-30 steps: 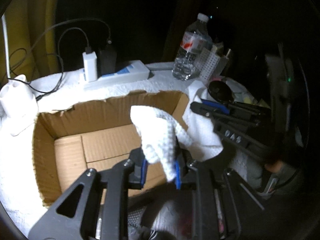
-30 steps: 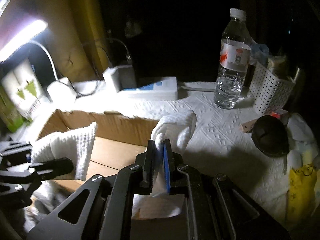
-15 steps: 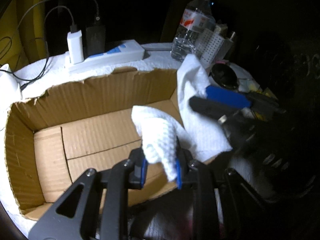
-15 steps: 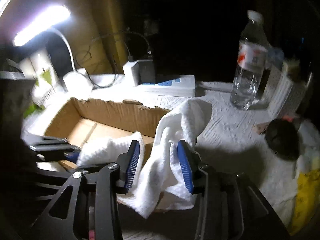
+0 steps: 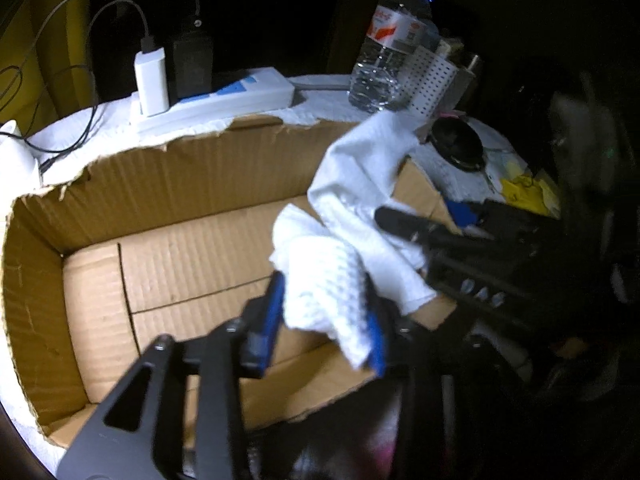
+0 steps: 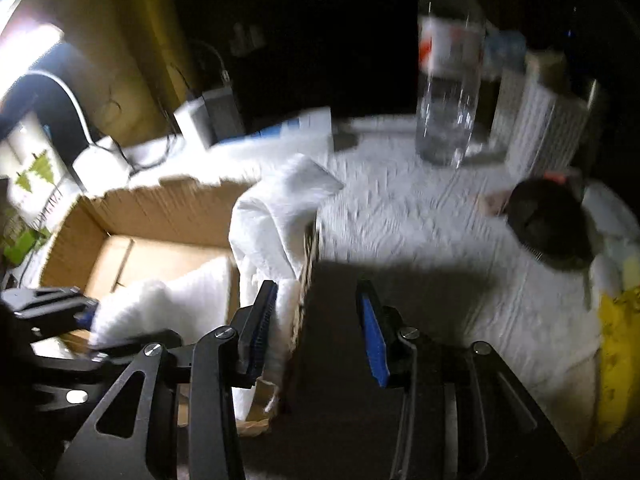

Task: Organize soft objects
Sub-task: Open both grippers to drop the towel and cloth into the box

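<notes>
An open cardboard box (image 5: 168,184) lies on a white-covered table; it also shows in the right wrist view (image 6: 132,216). My left gripper (image 5: 326,316) is shut on a white knitted cloth (image 5: 324,280) and holds it over the box's right part. A second white cloth (image 5: 360,184) hangs over the box's right wall; it also shows in the right wrist view (image 6: 276,208). My right gripper (image 6: 316,332) is open and empty, its jaws apart on either side of that wall, just behind the draped cloth. The knitted cloth (image 6: 160,304) and left gripper show at lower left there.
A water bottle (image 5: 388,56), a white perforated basket (image 5: 432,80), a power strip with chargers (image 5: 212,100) and a black round object (image 5: 456,144) stand behind and right of the box. Yellow and white items (image 6: 616,340) lie at the table's right edge.
My right gripper opened and let go of the second white cloth, which now hangs over the box's right wall. My left gripper, still holding the knitted cloth, moved over the box.
</notes>
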A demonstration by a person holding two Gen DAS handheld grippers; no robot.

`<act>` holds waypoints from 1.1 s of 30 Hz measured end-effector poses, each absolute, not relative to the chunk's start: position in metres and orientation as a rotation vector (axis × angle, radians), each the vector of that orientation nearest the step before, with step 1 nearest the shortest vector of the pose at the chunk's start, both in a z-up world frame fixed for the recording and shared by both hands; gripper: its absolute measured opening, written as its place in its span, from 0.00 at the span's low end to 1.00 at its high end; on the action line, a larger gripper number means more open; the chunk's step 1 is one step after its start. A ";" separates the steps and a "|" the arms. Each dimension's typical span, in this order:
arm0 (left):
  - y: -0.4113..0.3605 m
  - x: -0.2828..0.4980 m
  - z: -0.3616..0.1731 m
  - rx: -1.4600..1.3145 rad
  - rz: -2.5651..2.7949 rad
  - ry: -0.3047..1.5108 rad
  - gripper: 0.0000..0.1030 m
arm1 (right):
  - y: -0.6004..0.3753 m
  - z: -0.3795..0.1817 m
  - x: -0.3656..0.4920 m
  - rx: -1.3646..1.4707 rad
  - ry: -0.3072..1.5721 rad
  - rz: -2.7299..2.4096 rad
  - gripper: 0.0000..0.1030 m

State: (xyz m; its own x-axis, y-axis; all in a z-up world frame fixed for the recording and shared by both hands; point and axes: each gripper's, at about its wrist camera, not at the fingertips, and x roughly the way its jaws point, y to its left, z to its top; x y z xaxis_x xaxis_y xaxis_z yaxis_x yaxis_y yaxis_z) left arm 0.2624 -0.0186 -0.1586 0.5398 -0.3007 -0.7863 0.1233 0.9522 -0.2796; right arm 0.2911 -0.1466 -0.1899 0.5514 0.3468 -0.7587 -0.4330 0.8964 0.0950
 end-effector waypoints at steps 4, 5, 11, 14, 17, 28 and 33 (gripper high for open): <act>-0.016 0.261 -0.158 -0.208 -0.262 0.967 0.58 | -0.144 -0.194 0.290 -0.112 0.885 0.460 0.42; -0.016 0.260 -0.158 -0.205 -0.260 0.968 0.58 | -0.145 -0.192 0.288 -0.108 0.881 0.458 0.42; -0.012 0.253 -0.149 -0.213 -0.261 0.943 0.68 | -0.149 -0.175 0.281 -0.092 0.850 0.457 0.45; -0.008 0.246 -0.143 -0.212 -0.252 0.925 0.76 | -0.150 -0.167 0.274 -0.087 0.836 0.461 0.51; -0.005 0.239 -0.135 -0.213 -0.250 0.899 0.83 | -0.152 -0.157 0.266 -0.078 0.820 0.460 0.55; 0.009 0.202 -0.110 -0.220 -0.231 0.828 0.90 | -0.154 -0.130 0.227 -0.081 0.772 0.465 0.57; 0.012 0.184 -0.099 -0.221 -0.225 0.800 0.90 | -0.151 -0.119 0.204 -0.086 0.753 0.474 0.57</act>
State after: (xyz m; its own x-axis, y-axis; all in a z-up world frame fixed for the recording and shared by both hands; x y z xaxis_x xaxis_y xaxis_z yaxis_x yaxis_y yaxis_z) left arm 0.1842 0.0115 -0.0993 0.6755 -0.2811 -0.6816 0.1151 0.9533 -0.2792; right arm 0.2043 -0.1514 -0.1192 0.6299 0.3833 -0.6755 -0.4438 0.8914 0.0919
